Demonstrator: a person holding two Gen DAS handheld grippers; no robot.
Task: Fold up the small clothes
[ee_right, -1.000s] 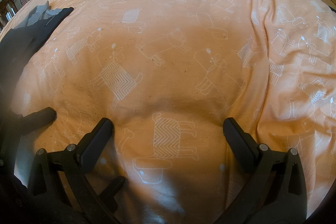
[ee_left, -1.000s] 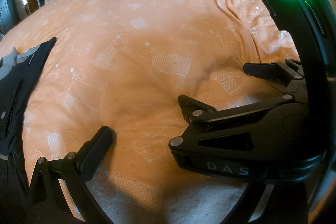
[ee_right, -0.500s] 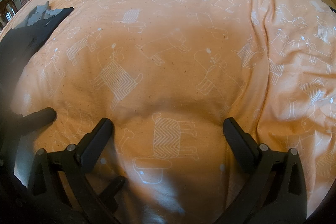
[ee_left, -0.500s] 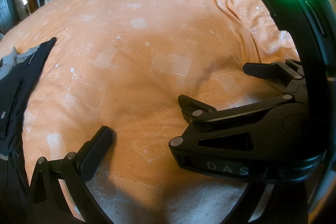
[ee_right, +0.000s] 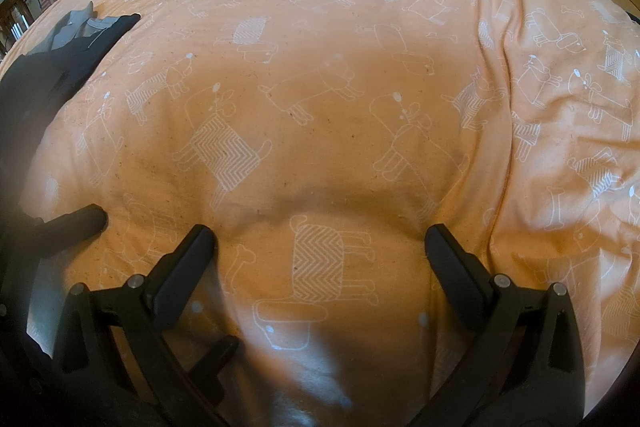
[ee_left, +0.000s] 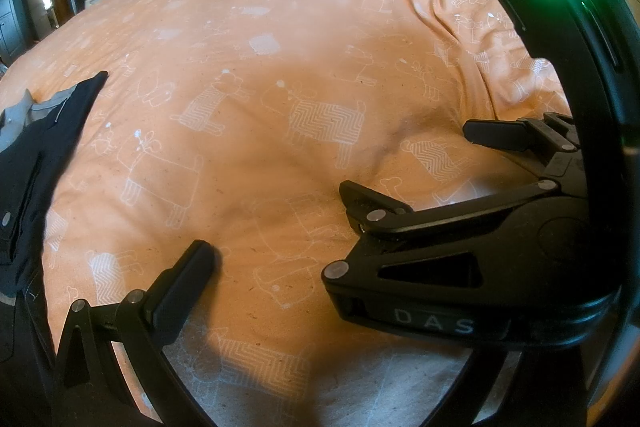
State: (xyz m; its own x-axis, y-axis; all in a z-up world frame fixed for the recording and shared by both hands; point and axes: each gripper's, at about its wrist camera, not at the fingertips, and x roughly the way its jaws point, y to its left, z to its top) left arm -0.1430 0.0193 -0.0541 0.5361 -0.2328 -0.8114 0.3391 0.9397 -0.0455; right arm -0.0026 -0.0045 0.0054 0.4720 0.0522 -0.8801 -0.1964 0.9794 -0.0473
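Both grippers sat low over the orange bedsheet (ee_right: pixel 320 47), and neither held anything. We saw the right gripper (ee_right: pixel 320 251) spread wide, its fingers (ee_right: pixel 184 267) resting on or just above the sheet with only printed fabric between them. Our left gripper (ee_left: pixel 280 259) was harder to read: one finger showed at lower left, the other side was blocked by the right unit crossing in front, so we could not tell if it was released or clenched. One dark garment (ee_left: pixel 36 163) with a grey collar lay flat at the far left edge of the bed, well apart from both tools; the right wrist view showed it too (ee_right: pixel 68 59). We judged this the reach step, no fold begun. Next move needed both grippers carried left to the garment's edges, pinching cloth only, not the sheet underneath.
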